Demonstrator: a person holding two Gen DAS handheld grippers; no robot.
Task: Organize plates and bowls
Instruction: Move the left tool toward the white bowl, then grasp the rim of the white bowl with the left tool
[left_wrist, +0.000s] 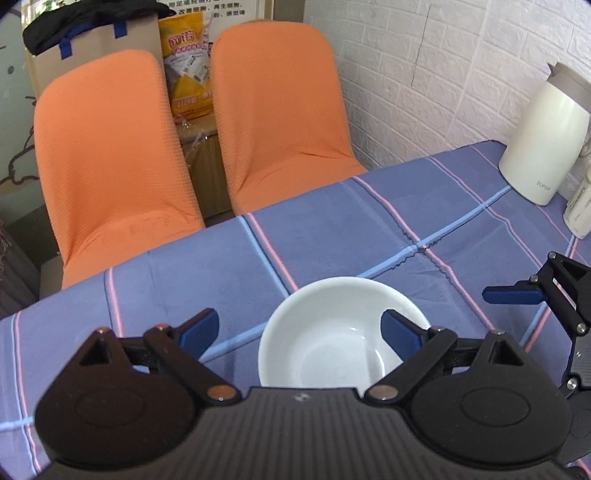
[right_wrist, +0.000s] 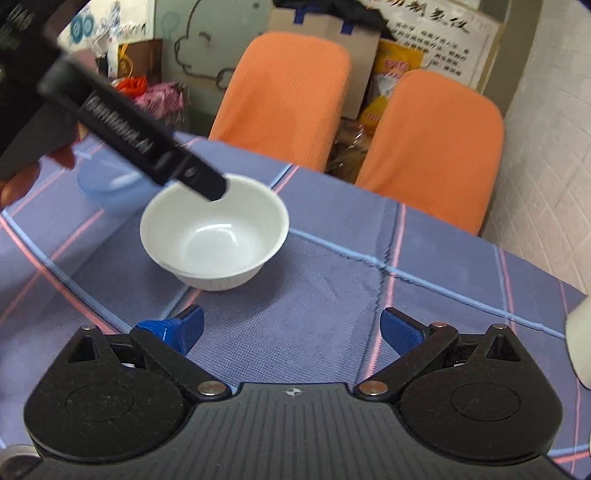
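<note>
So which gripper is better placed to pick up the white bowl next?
Left. The left gripper is open right over the white bowl, one finger above its rim. The right gripper, also open, has only tablecloth between its fingers.

"SUPOR" on white thermos jug (left_wrist: 543, 140), "GenRobot.AI" – blurred – on left gripper (right_wrist: 218, 188) body

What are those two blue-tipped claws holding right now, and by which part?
Nothing. The left gripper hangs wide open over the white bowl, one finger above its rim without pinching it. The right gripper is open over bare tablecloth.
</note>
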